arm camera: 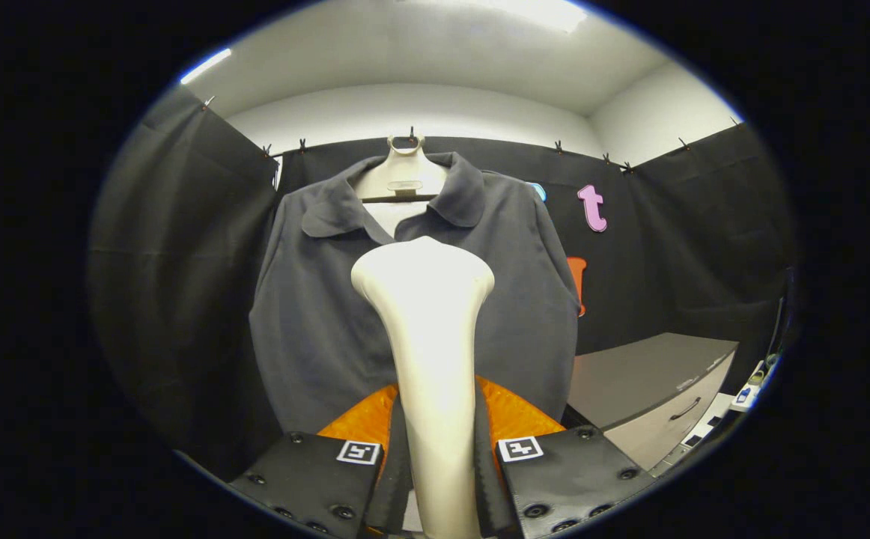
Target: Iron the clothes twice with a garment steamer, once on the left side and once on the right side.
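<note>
On the left hangs the black cloth wall (180,247) of the booth, pinned up by small clips along its top edge under a white ceiling. Next to it, filling the middle, a dark grey collared shirt (315,322) hangs on a pale hanger (403,176) whose hook catches the top of the cloth wall; the collar lies open and the shirt front faces the camera, flat and hanging straight. In front of the shirt's middle rises the cream-white garment steamer (427,314), its slim handle running up from between the fingers and widening into a rounded head that sits just below the collar opening, covering the placket. Whether the head touches the fabric cannot be told. The hand-held gripper (439,457) is clamped on the steamer's handle, one finger pressing it from each side, with a square marker on top of each finger. Further right, past the shirt's sleeve, the cloth wall continues, and low beside it stands a grey cabinet (652,389) with a dark drawer handle on its front.
</note>
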`<state>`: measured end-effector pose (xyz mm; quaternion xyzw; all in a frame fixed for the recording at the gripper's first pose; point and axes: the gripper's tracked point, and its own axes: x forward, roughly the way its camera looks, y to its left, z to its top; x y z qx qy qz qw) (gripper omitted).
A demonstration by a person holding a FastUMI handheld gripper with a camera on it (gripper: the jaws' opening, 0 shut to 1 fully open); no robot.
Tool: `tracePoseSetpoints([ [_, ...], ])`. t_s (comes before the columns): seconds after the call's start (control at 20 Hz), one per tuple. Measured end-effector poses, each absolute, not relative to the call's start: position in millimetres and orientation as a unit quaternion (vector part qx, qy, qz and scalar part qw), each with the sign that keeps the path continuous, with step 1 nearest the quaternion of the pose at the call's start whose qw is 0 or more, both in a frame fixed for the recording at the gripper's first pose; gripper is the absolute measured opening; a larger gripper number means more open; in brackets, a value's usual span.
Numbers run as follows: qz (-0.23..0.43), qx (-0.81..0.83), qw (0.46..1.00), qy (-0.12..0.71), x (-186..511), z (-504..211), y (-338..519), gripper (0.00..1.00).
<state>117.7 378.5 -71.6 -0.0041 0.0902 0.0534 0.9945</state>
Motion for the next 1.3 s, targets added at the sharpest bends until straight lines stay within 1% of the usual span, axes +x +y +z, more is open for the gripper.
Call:
tracePoseSetpoints([
  [0.2, 0.086, -0.011, 0.993, 0.075, 133.9, -56.9, 409.5, 0.43],
  [0.5, 0.118, -0.017, 0.989, 0.088, 149.1, -75.0, 444.1, 0.43],
  [0.75, 0.126, -0.025, 0.985, 0.117, 152.2, -106.0, 453.4, 0.43],
  [1.3, 0.128, -0.05, 0.976, 0.17, 124.9, -171.7, 445.8, 0.43],
])
